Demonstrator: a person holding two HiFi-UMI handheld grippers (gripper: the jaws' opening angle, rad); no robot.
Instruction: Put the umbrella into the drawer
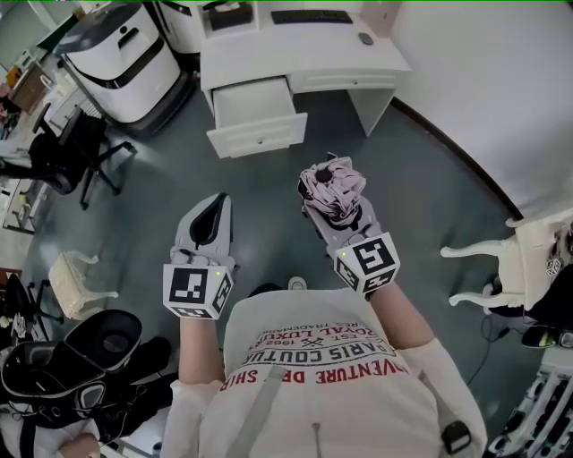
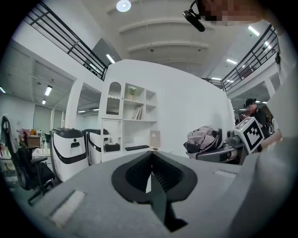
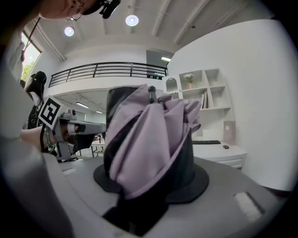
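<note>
A folded umbrella [image 1: 331,186] of pale pink and black cloth is bunched between the jaws of my right gripper [image 1: 334,204], which is shut on it. In the right gripper view the umbrella [image 3: 148,139] fills the middle and hides the jaw tips. My left gripper [image 1: 215,217] is held level beside it on the left, shut and holding nothing; its pads [image 2: 160,172] meet along a thin slit. The white desk [image 1: 295,49] stands ahead across the floor, and its left drawer [image 1: 260,140] is pulled out and looks empty. Both grippers are well short of the drawer.
A keyboard [image 1: 312,16] and a mouse [image 1: 365,38] lie on the desk. A white machine [image 1: 121,63] and a black office chair [image 1: 63,152] stand to the left, a white chair [image 1: 510,259] to the right. A small white chair [image 1: 76,282] and black gear [image 1: 98,344] sit lower left.
</note>
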